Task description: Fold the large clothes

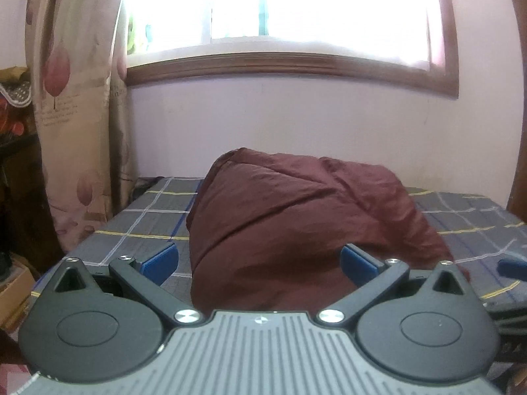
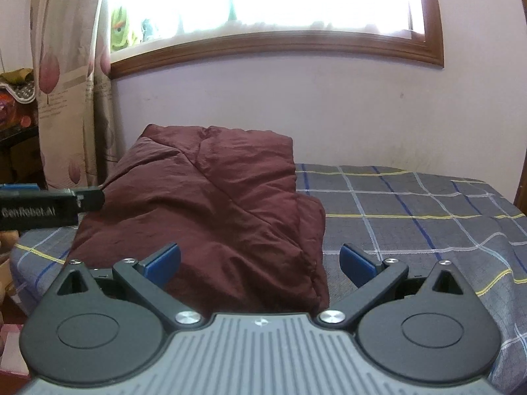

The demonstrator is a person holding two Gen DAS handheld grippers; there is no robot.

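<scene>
A maroon garment [image 1: 296,217] lies in a puffy folded bundle on the grey plaid bed [image 1: 145,217]. My left gripper [image 1: 259,263] is open, its blue pads either side of the bundle's near end without gripping it. In the right wrist view the same maroon garment [image 2: 210,204] covers the left half of the bed [image 2: 411,217]. My right gripper [image 2: 260,261] is open over the bundle's near right corner, its right pad over bare sheet. The left gripper's black body [image 2: 49,209] shows at the left edge. A blue pad of the right gripper [image 1: 512,267] peeks in at the right edge.
A wall with a bright wood-framed window [image 1: 290,65] stands behind the bed. A flowered curtain [image 1: 75,115] hangs at the left, with cluttered furniture [image 1: 16,138] beside it. Bare plaid sheet [image 2: 428,247] stretches to the right of the garment.
</scene>
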